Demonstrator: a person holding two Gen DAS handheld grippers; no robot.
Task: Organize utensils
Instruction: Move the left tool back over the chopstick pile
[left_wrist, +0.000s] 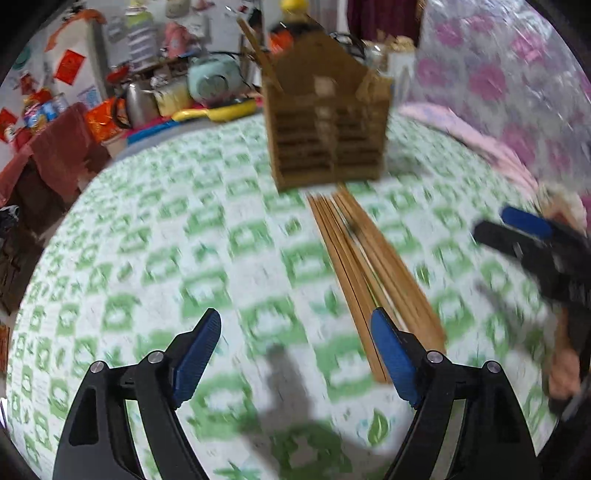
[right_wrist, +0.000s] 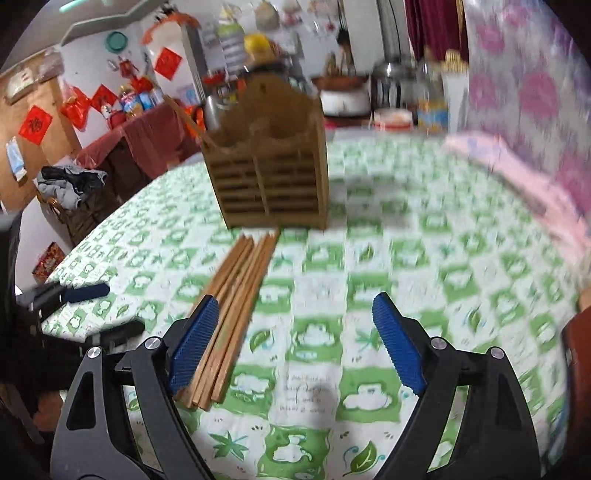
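Observation:
A bundle of several wooden chopsticks (left_wrist: 373, 266) lies flat on the green-and-white tablecloth, pointing at a slatted wooden utensil holder (left_wrist: 327, 125) that stands upright behind it with one chopstick leaning out of its left side. My left gripper (left_wrist: 295, 354) is open and empty, its right finger next to the bundle's near end. My right gripper (right_wrist: 293, 343) is open and empty, with the chopsticks (right_wrist: 236, 306) beside its left finger and the holder (right_wrist: 269, 177) ahead. The right gripper shows in the left wrist view (left_wrist: 532, 236), and the left gripper shows at the left of the right wrist view (right_wrist: 77, 295).
A pink cloth (right_wrist: 517, 177) and a floral plastic sheet (left_wrist: 498, 74) lie at the table's right. Behind the table stand a kettle (left_wrist: 138, 98), a teal appliance (left_wrist: 214, 79), pots and jars (right_wrist: 391, 86). A red-covered side table (right_wrist: 147, 136) is at the left.

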